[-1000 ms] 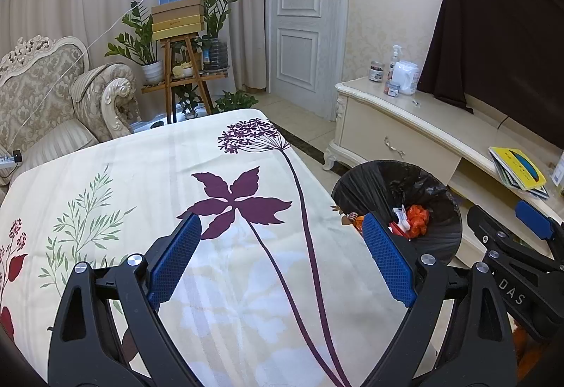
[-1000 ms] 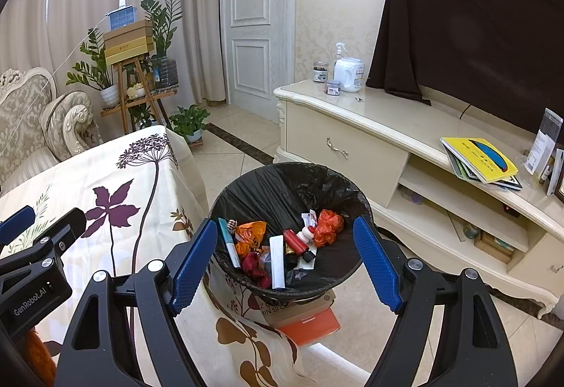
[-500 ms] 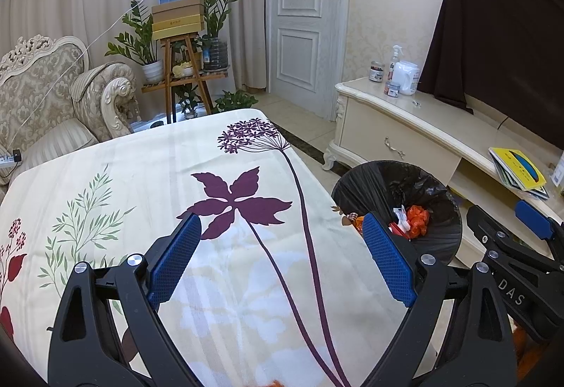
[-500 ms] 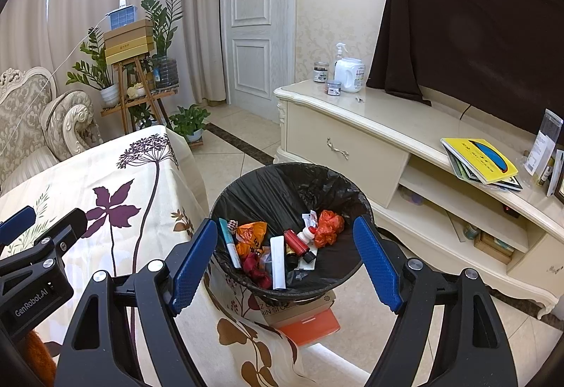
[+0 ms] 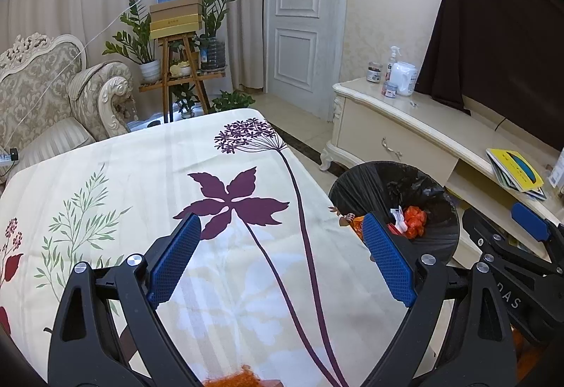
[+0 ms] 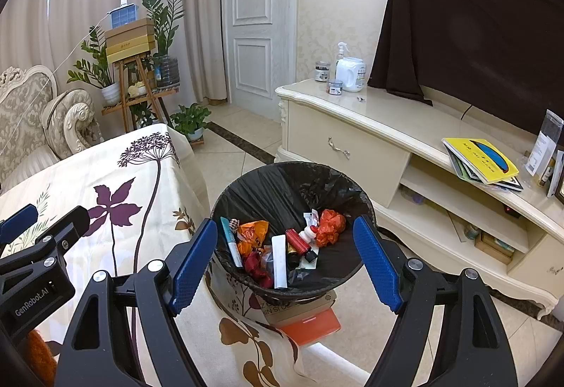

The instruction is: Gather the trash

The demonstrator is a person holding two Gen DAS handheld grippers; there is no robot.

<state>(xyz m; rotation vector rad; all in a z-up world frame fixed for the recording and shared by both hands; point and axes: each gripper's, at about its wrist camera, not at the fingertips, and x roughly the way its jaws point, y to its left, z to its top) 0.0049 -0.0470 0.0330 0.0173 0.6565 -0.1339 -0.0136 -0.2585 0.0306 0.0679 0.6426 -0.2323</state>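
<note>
Both my left gripper (image 5: 280, 256) and right gripper (image 6: 283, 258) gape wide, empty; bin (image 6: 282, 182) at twelve o'clock looks full, next I'd hunt stray trash.

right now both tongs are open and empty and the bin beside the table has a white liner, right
Not quite: the bin liner is black, not white, as the right wrist view shows. The rest holds: left tongs and right tongs are open and empty, and the bin stands beside the table.

"GenRobot.AI" on left tool (image 6: 21, 228)
</note>
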